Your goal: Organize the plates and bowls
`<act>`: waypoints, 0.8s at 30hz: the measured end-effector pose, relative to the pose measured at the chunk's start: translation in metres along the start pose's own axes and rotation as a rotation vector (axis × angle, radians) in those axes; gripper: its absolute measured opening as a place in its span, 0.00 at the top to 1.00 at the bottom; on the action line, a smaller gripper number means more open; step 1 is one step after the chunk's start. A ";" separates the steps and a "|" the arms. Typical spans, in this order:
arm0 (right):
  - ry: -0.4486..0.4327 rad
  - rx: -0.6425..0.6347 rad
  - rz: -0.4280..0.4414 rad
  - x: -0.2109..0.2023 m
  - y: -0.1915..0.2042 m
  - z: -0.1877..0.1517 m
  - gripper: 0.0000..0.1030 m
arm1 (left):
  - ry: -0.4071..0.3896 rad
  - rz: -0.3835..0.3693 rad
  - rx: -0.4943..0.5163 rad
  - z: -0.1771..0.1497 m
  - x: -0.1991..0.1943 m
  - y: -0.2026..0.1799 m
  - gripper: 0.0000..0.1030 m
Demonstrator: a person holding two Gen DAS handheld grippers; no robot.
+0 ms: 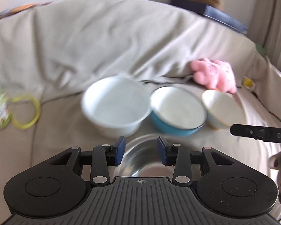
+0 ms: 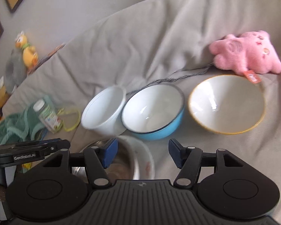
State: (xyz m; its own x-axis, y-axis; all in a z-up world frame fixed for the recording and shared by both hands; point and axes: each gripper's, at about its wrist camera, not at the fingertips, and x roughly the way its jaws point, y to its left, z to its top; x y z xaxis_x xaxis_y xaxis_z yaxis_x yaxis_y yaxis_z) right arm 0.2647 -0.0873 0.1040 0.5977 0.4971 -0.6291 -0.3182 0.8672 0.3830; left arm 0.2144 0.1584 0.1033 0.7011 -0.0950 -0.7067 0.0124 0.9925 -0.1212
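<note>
Steel bowl [image 1: 140, 157] sits on the sofa seat [image 1: 52, 131], directly under/between the left gripper [image 1: 141, 151] fingers [image 1: 119, 150]; in right wrist view the same bowl [image 2: 121, 161] is at 7 o'clock, w/ a white patterned rim hugging its right side, which may be a 2nd bowl under it (can't tell).

Row behind, left to right: white bowl [image 1: 115, 105], blue bowl [image 1: 178, 110] touching it, cream bowl [image 1: 223, 108] w/ yellow rim just beside.

Step in hand (judgement): pick steel bowl for nesting. To do well: straddle the far rim w/ one finger inside, one outside, close firmly since steel is slick, lift level. Cushion is soft, so bowls tip easily; avoid nudging white bowl at 12 o'clock.

Pose: left gripper low, fingers apart, gripping nothing, aimed fwd over bowl. Right gripper [image 2: 142, 153] fingers wide apart, empty, hovering near steel bowl, facing blue bowl at 12 o'clock.

Outward: pink plush [image 2: 247, 54] at 1–2 o'clock behind cream bowl; bottle [image 2: 47, 116] + yellow ring [image 2: 73, 120] at 9 o'clock. Both views motion-blurred.
</note>
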 end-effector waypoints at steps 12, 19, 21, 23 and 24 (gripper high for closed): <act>-0.093 0.322 -0.110 0.058 -0.140 0.017 0.50 | 0.187 -0.136 0.164 0.107 0.187 -0.138 0.59; -0.031 0.311 -0.042 0.087 -0.154 0.016 0.73 | 0.232 -0.123 0.079 0.091 0.238 -0.140 0.60; -0.005 0.331 -0.016 0.095 -0.159 0.018 0.75 | 0.233 -0.114 0.067 0.093 0.242 -0.141 0.60; 0.007 0.357 0.006 0.098 -0.163 0.018 0.76 | 0.248 -0.102 0.050 0.095 0.246 -0.143 0.60; 0.014 0.350 0.009 0.096 -0.163 0.018 0.77 | 0.258 -0.094 0.041 0.098 0.247 -0.145 0.58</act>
State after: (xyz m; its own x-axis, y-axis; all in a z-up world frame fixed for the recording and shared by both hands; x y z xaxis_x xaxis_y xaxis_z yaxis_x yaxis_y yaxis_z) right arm 0.3872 -0.1810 -0.0067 0.5847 0.5073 -0.6331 -0.0500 0.8015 0.5960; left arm 0.4551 -0.0012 0.0146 0.4907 -0.1977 -0.8486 0.1011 0.9803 -0.1699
